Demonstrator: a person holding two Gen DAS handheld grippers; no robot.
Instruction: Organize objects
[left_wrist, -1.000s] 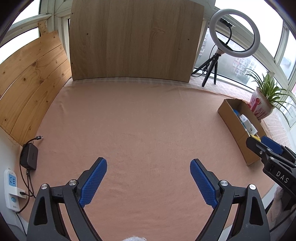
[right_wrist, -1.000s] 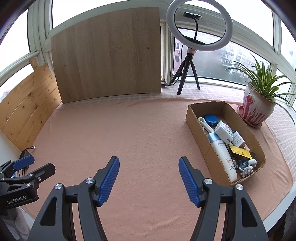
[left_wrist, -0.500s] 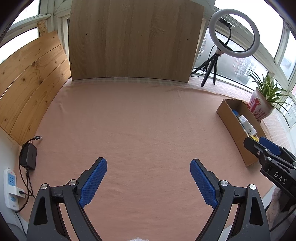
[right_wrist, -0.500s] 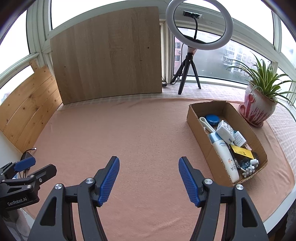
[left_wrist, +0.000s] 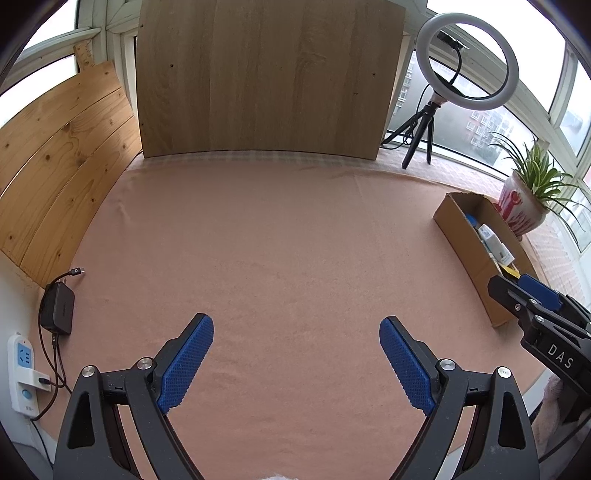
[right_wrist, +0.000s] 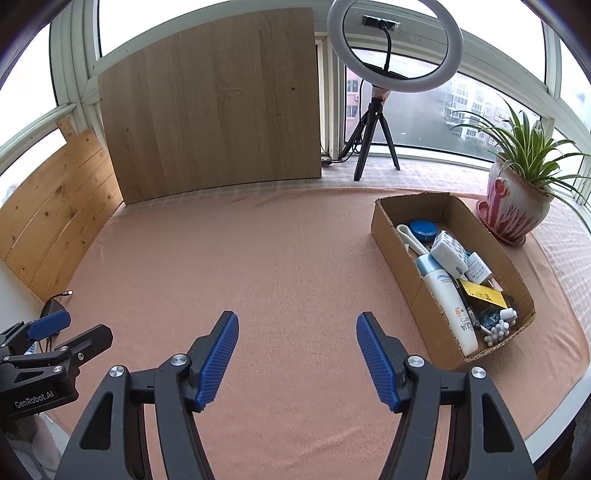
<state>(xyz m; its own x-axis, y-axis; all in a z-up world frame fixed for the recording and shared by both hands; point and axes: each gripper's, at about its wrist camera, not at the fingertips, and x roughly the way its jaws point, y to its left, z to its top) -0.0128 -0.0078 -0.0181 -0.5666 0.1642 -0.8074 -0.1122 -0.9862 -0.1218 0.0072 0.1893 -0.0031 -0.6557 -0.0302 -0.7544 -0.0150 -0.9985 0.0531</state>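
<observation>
In the left wrist view, the left gripper fills the lower middle of the frame, its blue pads spread wide with nothing between them, only bare pink cloth beneath. It points downward at the cloth. At the lower left edge lie a black adapter and a white power strip, linked by a cable. A wooden board stands upright at the top centre, and a ring light on a tripod stands at the upper right.

In the right wrist view, the right gripper sits in the lower middle, its jaws likewise apart and empty over the cloth, tilted down. The cardboard box lies at the right of the frame, well apart from both grippers, holding a white bottle, a blue lid, small cartons and cotton swabs. A potted plant stands just beyond the box at the right edge.
</observation>
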